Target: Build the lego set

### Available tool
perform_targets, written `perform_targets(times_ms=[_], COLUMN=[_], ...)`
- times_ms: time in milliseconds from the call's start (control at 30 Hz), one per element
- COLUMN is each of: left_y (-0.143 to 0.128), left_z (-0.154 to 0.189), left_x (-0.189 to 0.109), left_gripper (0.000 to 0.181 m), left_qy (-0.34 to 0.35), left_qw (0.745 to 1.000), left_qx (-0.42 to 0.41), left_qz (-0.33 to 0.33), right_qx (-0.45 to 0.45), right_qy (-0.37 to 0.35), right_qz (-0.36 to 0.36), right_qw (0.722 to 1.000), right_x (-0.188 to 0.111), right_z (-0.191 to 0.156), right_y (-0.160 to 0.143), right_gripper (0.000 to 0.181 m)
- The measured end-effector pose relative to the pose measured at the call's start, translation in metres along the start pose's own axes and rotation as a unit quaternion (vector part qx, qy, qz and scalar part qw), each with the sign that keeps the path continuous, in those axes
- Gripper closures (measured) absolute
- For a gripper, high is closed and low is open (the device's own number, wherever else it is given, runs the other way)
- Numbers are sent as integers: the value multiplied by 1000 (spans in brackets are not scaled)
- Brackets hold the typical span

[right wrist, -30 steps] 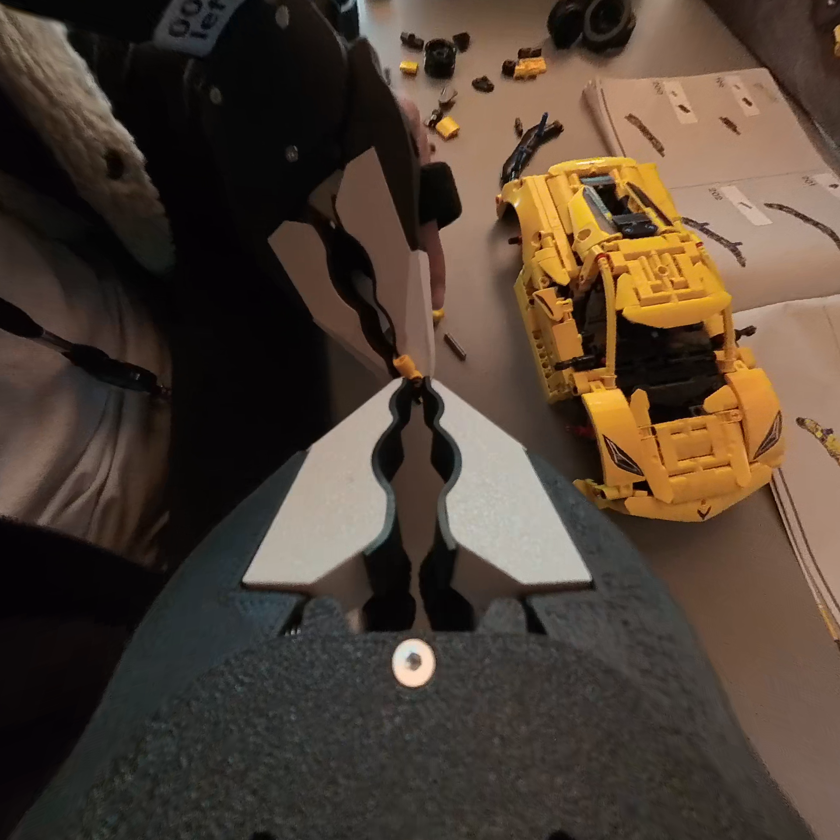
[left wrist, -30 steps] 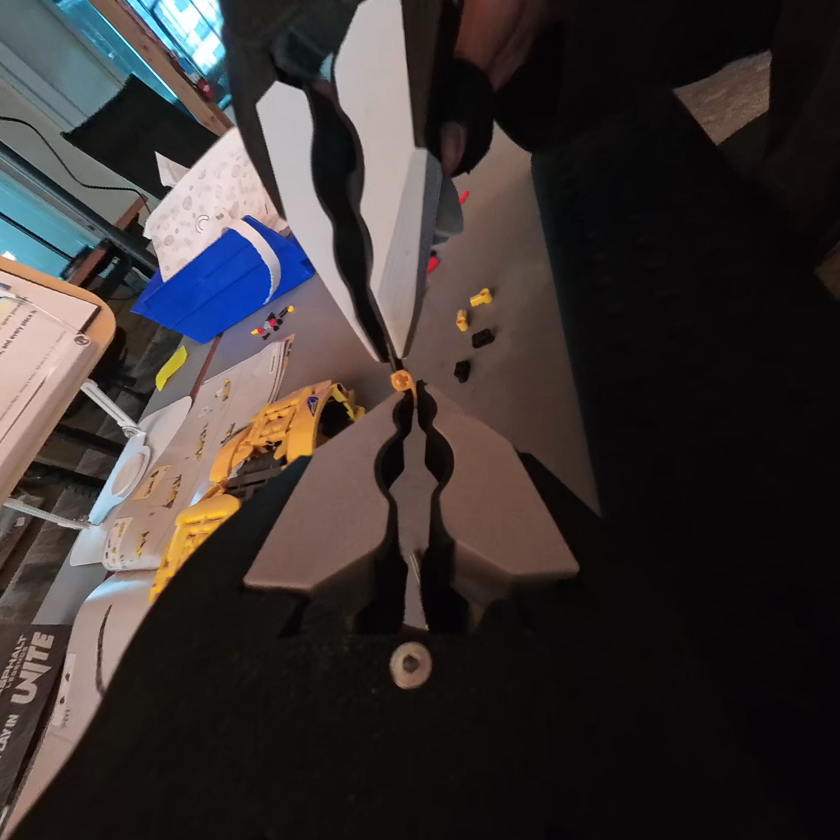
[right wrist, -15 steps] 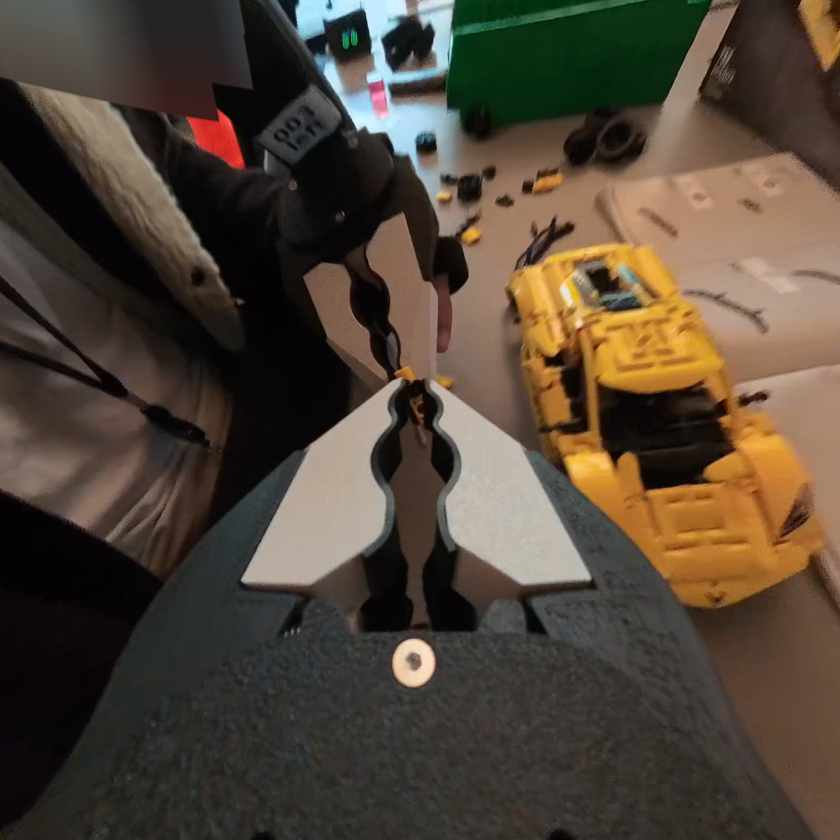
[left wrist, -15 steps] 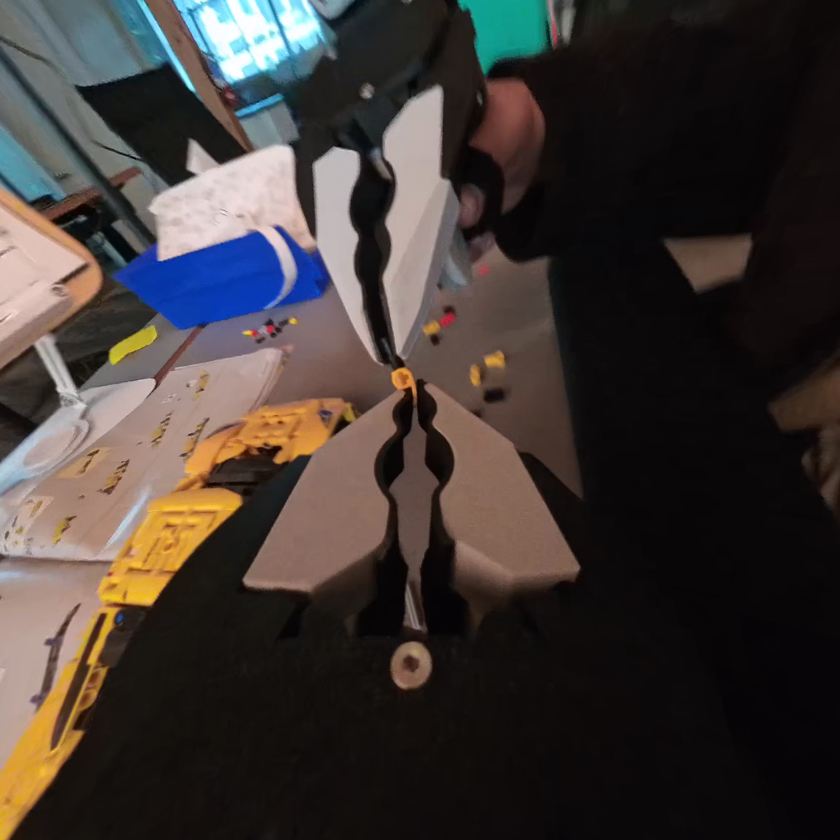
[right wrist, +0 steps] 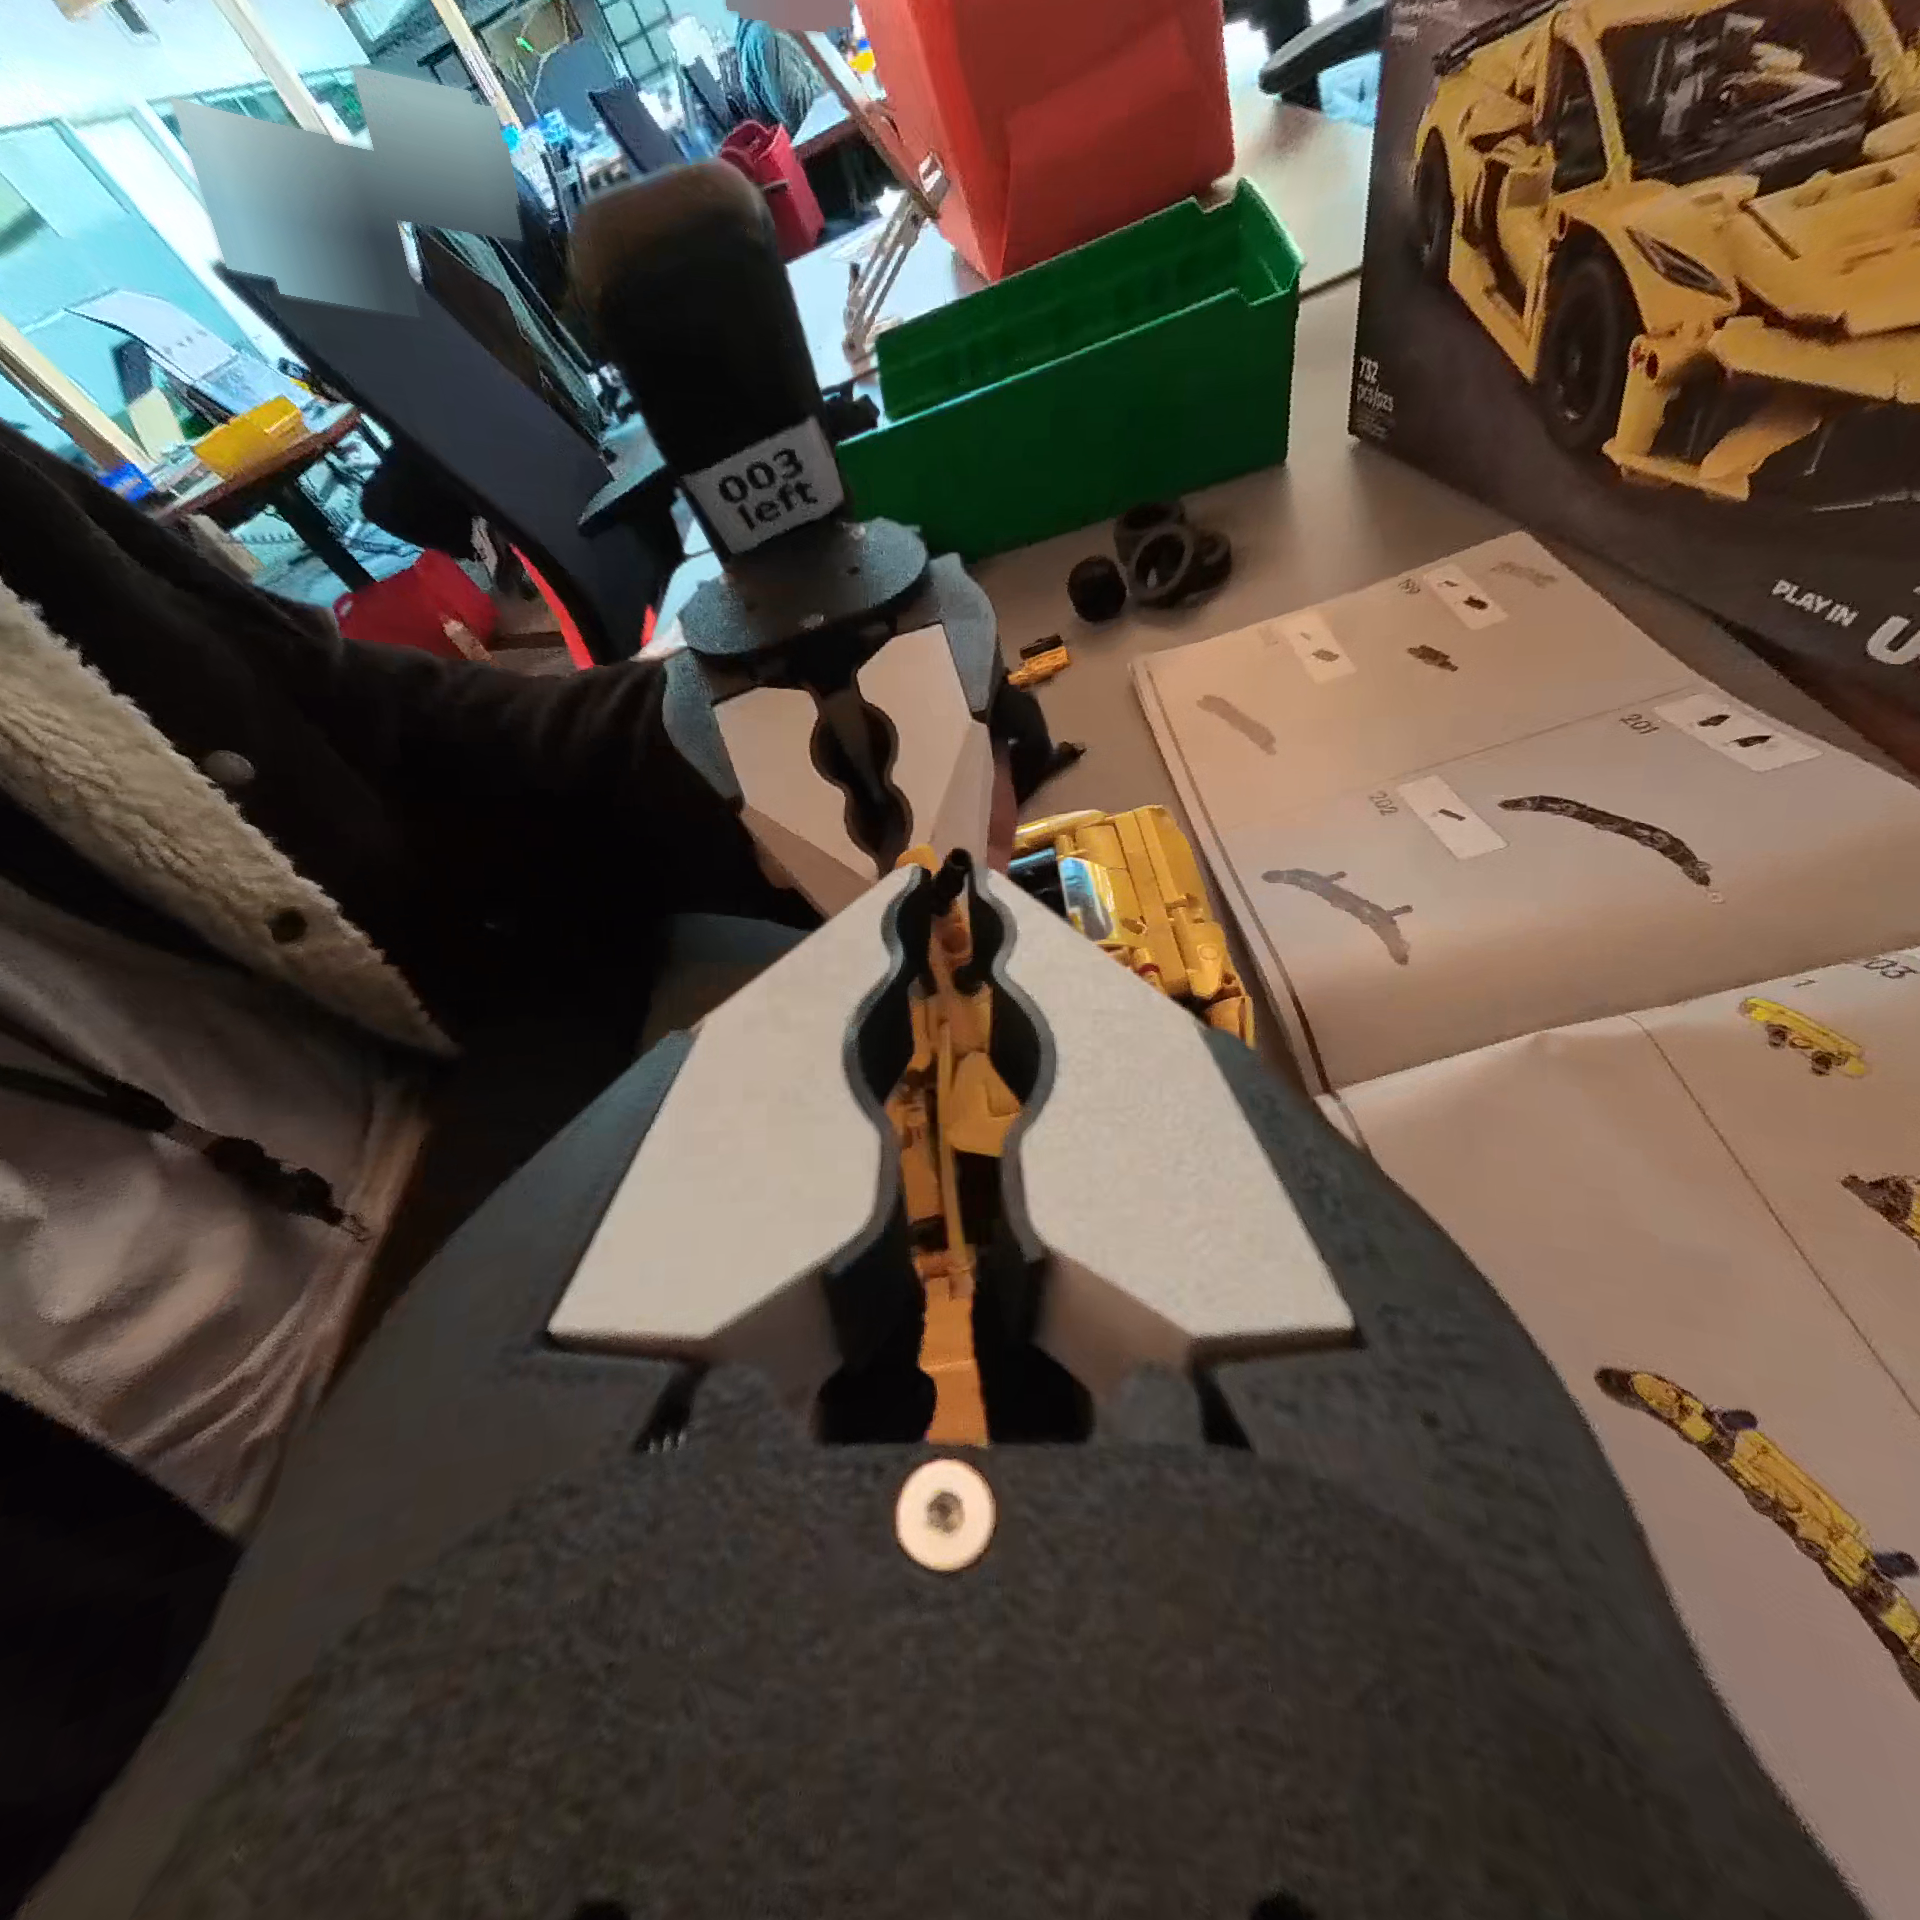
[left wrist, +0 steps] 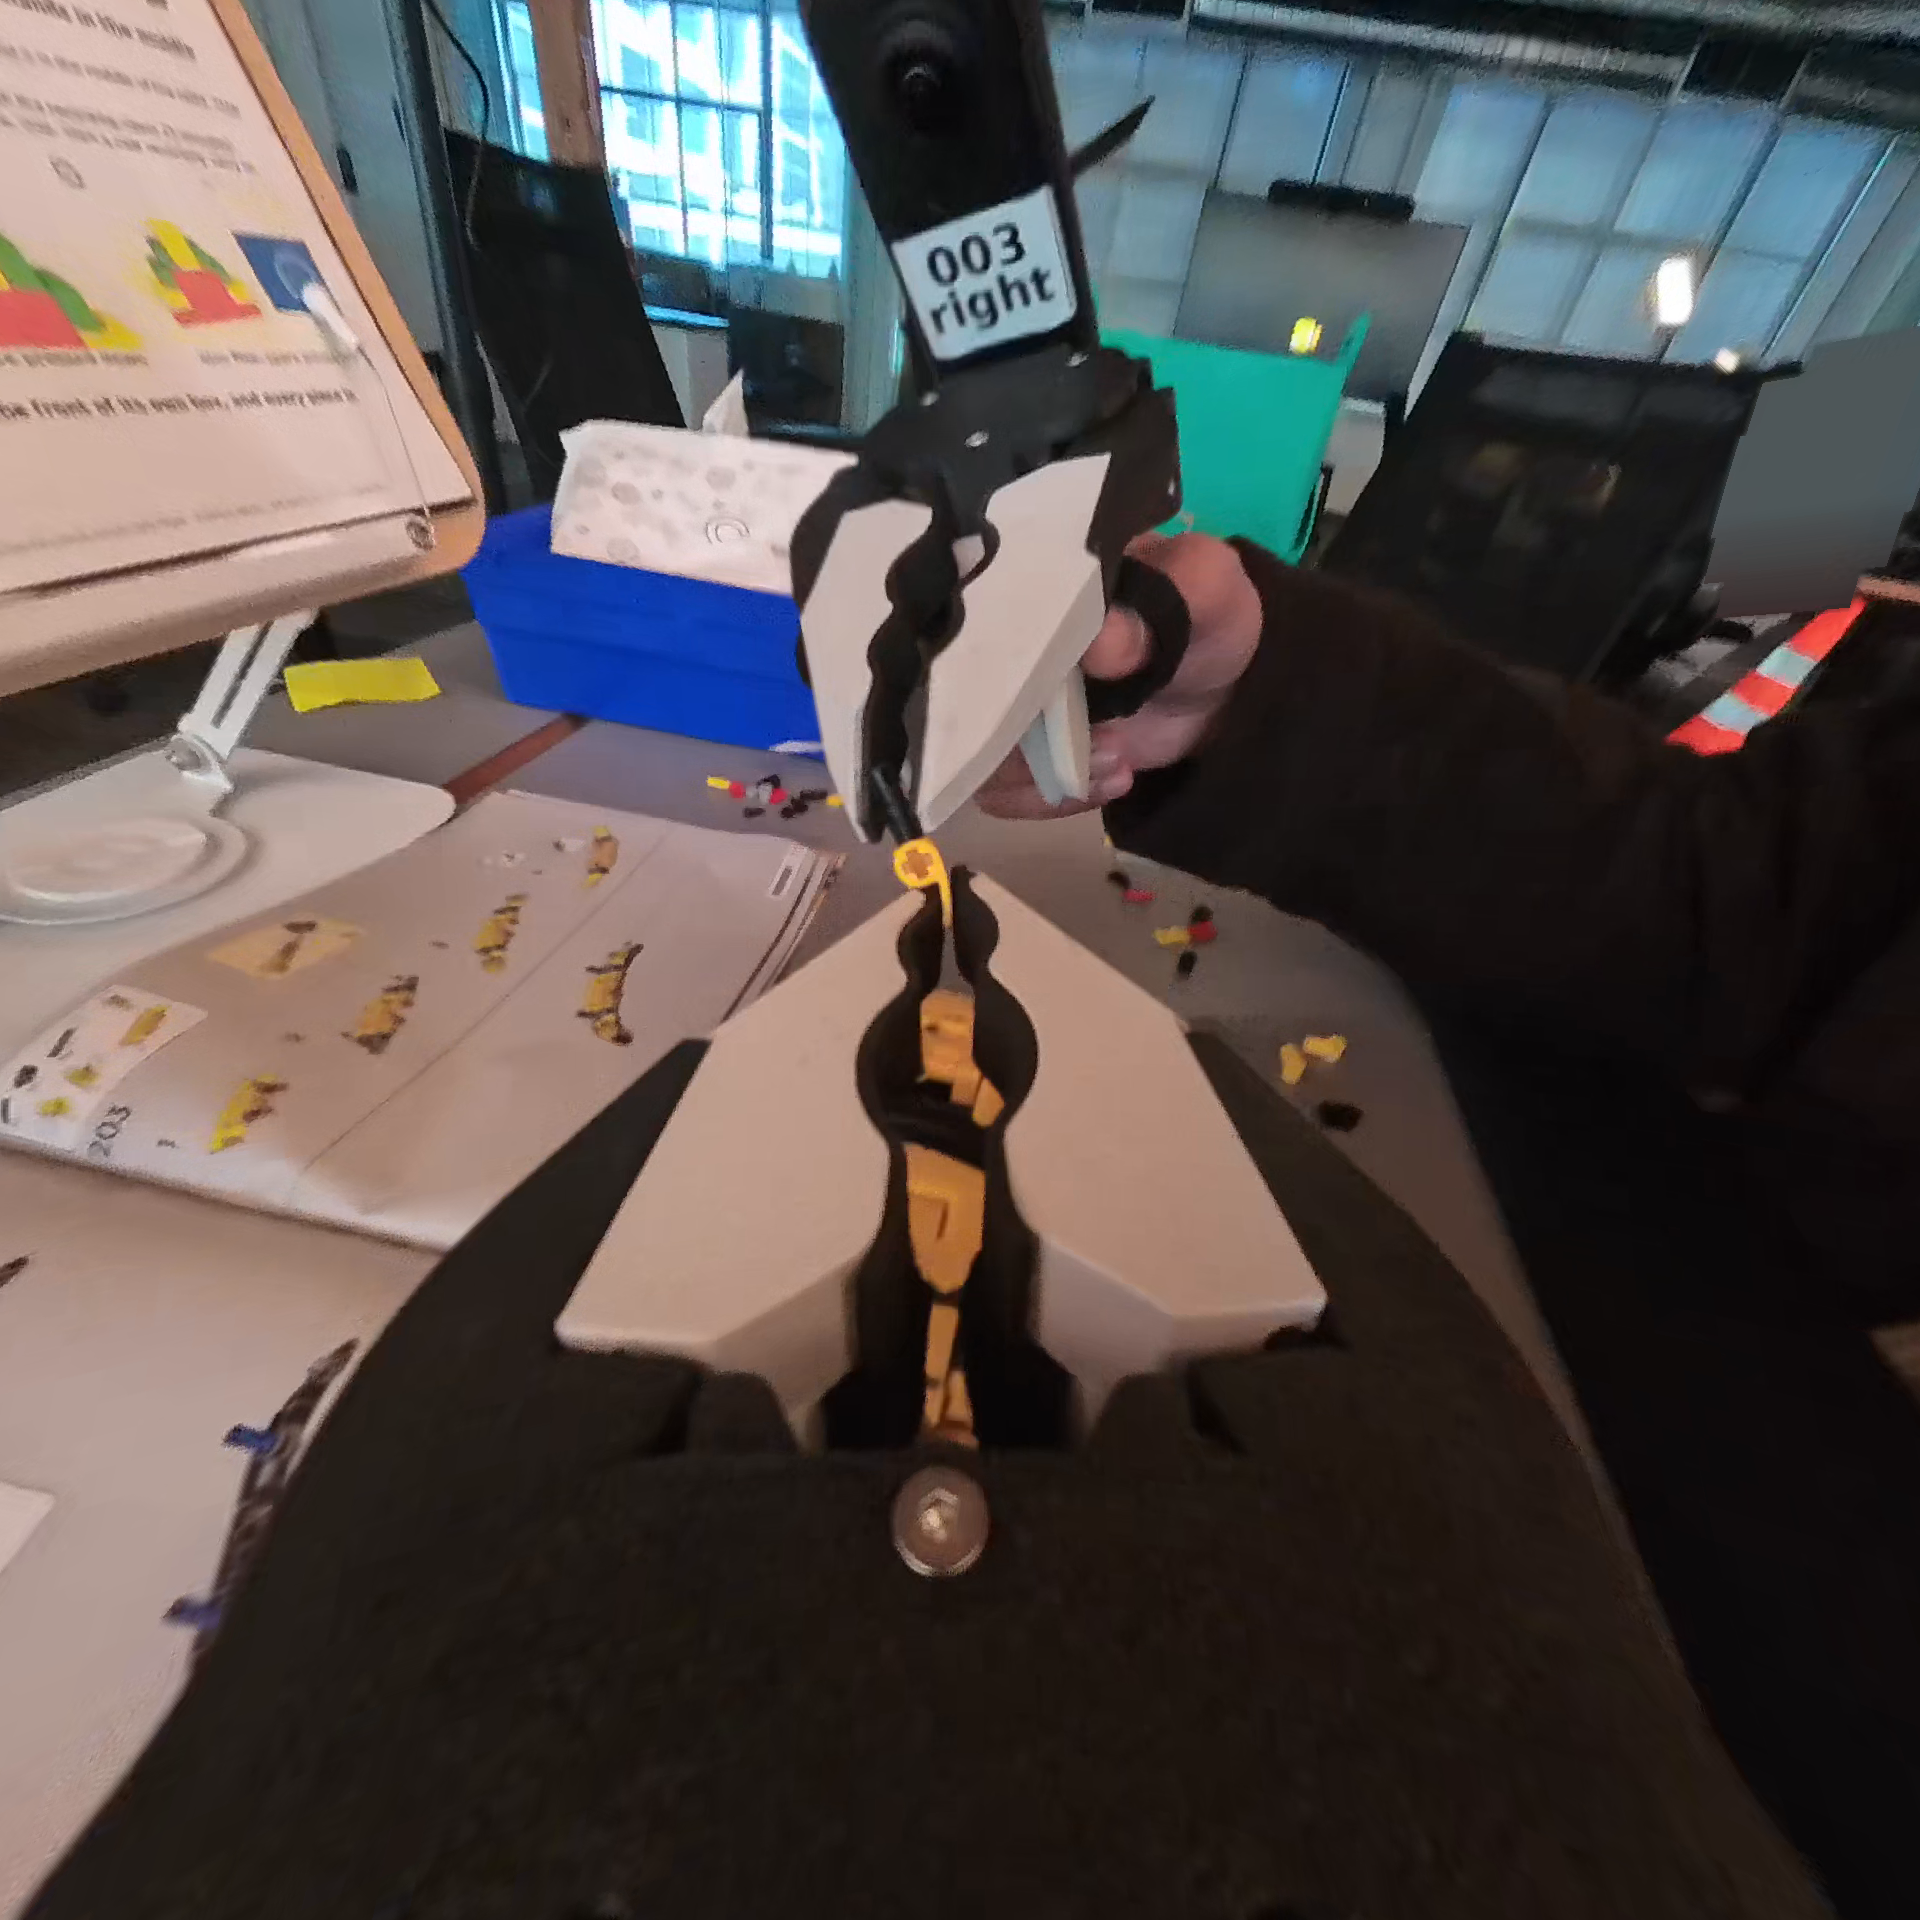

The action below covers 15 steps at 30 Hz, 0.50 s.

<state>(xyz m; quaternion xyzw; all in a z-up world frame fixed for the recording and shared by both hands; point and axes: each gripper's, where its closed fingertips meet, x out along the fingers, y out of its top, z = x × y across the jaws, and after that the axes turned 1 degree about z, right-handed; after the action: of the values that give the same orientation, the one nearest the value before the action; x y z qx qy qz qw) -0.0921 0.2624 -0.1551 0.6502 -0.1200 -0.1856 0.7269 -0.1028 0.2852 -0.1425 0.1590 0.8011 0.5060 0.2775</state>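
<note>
Holding both grippers up above the grey table [left wrist: 1382, 997], I point them tip to tip so they nearly meet over the yellow lego car [right wrist: 1132, 894]. My left gripper [left wrist: 940, 899] has its jaws pressed together on a small yellow connector piece [left wrist: 918, 864], whose round end with a cross-shaped hole sticks out past the fingertips. My right gripper [right wrist: 940, 883] faces it from the opposite side, tilted slightly downward in the left wrist view, and its jaws are clamped on a short black pin [right wrist: 951, 871] that juts out from the tips. In the left wrist view the pin's end sits just beside the yellow connector piece, almost touching it; I cannot tell whether they make contact. My right hand [left wrist: 1164, 665] wraps the handle behind the right gripper, a dark sleeve trailing back from it.

The yellow lego car rests on the table directly below the two grippers, and I glimpse it through the gaps between my own fingers in both views. Open instruction booklets [right wrist: 1455, 790] lie just beside the car. Beyond the car stand a green bin [right wrist: 1081, 384] and black tyres [right wrist: 1164, 561]; loose small bricks [left wrist: 1309, 1055] are scattered near it. A blue bin [left wrist: 634, 644] sits well past the booklets.
</note>
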Motion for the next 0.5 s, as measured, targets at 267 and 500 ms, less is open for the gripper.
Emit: perform_targets(times_ms=[267, 500], left_y=[0, 4], left_z=[-1, -3], left_x=[-6, -10], left_gripper=[181, 181], left_qy=[-9, -15], left_qw=[1000, 999], left_qx=[-19, -41], left_qz=[15, 29], right_qx=[-2, -3], right_qy=[20, 10], right_qz=[23, 33], right_qw=[1000, 999], right_x=[5, 3], right_z=[0, 3], right_y=[0, 2], right_gripper=[176, 162])
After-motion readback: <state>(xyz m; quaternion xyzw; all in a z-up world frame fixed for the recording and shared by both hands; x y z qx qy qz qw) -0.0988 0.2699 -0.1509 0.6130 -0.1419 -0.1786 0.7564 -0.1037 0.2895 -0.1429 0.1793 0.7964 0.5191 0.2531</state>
